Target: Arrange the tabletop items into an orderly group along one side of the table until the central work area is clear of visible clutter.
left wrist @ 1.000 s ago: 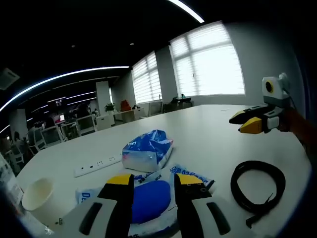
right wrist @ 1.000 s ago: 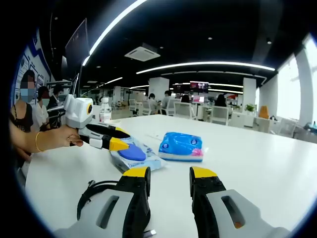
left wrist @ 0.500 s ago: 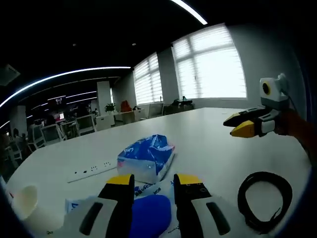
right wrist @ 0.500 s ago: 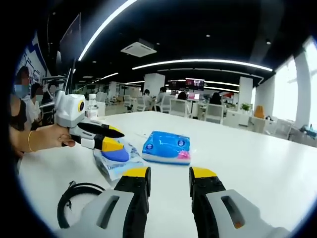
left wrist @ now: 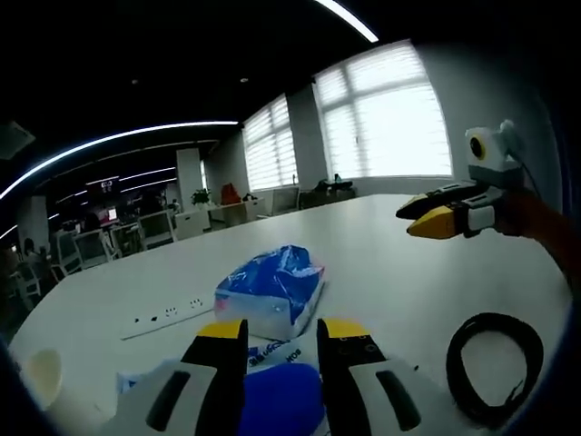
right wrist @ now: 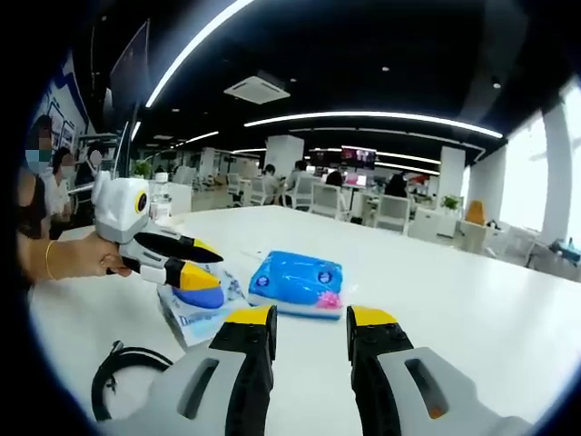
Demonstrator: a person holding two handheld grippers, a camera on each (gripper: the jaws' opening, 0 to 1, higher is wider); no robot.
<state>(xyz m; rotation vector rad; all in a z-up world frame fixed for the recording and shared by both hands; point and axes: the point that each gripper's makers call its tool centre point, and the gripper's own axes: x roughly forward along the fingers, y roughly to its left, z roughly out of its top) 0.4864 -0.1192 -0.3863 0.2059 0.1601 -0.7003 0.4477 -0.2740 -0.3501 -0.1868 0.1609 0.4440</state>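
White table (left wrist: 381, 263) carries tissues (left wrist: 270, 289); your left claw (left wrist: 270, 334) straddles a blue pack (left wrist: 272, 400), right claw (right wrist: 309, 320) apart.

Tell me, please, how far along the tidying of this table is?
Barely begun. Nothing looks grouped yet: the tissue pack, wipes packet, black cable, power strip and paper cup lie spread out. The left gripper hovers open over the wipes; the right gripper is open, empty.
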